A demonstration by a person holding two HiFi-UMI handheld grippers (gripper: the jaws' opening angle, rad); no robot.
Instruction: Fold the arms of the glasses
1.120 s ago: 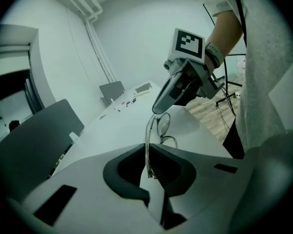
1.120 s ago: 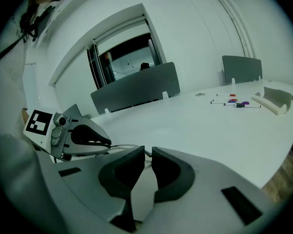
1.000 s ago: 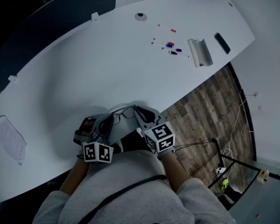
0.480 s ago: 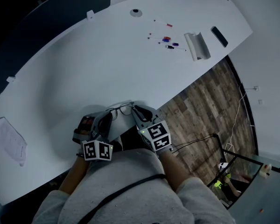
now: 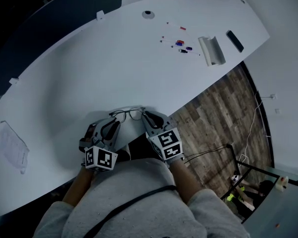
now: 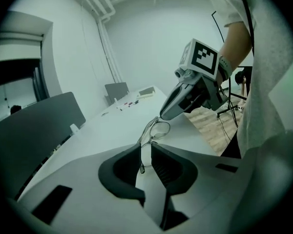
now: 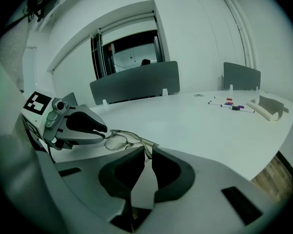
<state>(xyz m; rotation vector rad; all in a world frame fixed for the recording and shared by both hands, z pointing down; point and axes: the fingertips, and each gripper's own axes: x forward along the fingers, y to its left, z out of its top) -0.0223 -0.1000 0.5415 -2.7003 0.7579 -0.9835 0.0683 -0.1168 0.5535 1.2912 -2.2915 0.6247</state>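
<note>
At the near edge of the table [image 5: 89, 73]: wire glasses [image 5: 129, 114], likely light and fragile.
Your left gripper [image 6: 145, 149] is opening around one arm; your right gripper [image 7: 147, 152] pinches the other side. Grip near the hinges.

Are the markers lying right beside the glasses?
No, the markers lie far across the table next to the white tray, while the glasses are at the near edge.

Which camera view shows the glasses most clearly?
The right gripper view: the glasses are close, with both lenses and one arm plain. The left gripper view shows the glasses nearly end-on. The head view shows the glasses small.
</note>
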